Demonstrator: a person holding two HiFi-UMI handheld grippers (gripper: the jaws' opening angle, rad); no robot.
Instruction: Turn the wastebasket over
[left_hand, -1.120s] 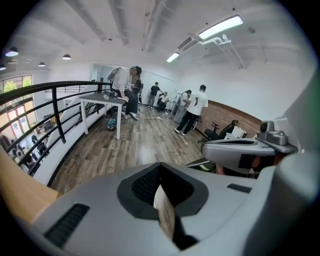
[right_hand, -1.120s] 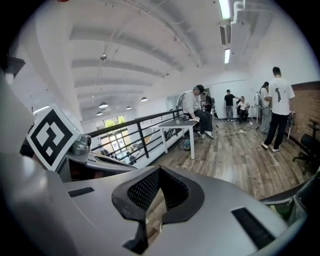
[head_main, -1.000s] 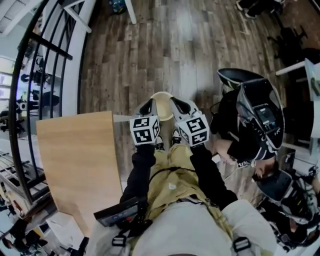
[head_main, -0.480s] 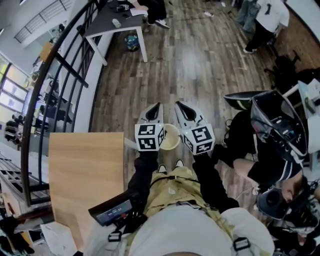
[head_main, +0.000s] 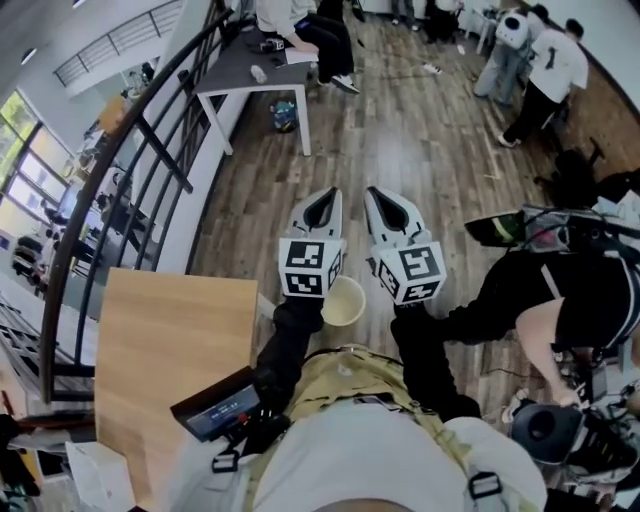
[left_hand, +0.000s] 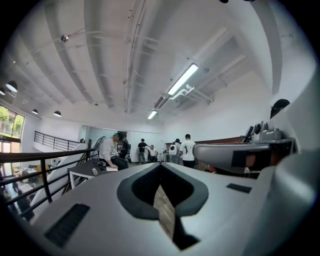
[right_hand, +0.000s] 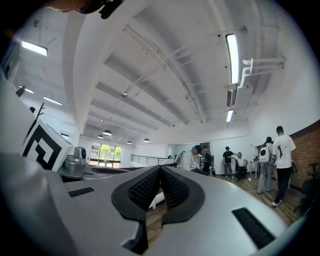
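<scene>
Your left claw (left_hand: 160, 167) is closed, its dark pads meeting in a point with only a thin slit of floor (head_main: 400, 130) showing through and nothing held. Your right claw (right_hand: 160, 169) is closed just the same, also empty. Both point out level, side by side and close together. Each carries a cube (head_main: 310, 266) faced with black-and-white square markers, patterns rather than letters. The wastebasket (head_main: 345, 302) is below and between the two cubes, close in front of your body and partly covered by the left cube. Its round cream rim and hollow inside face up at you, so its mouth is up and its long axis stands upright. Both claw tips reach out past it. At your waist a small dark device (head_main: 222, 405) shows a lit screen, with print too small to read. A pale wood bench (head_main: 165, 360) lies just to your left, with a curved black railing (head_main: 130, 150) beyond its far edge. Straight ahead the plank floor is open as far as a grey table (head_main: 245, 65) where someone sits. A crouching person (head_main: 560, 290) in black is close on your right.
</scene>
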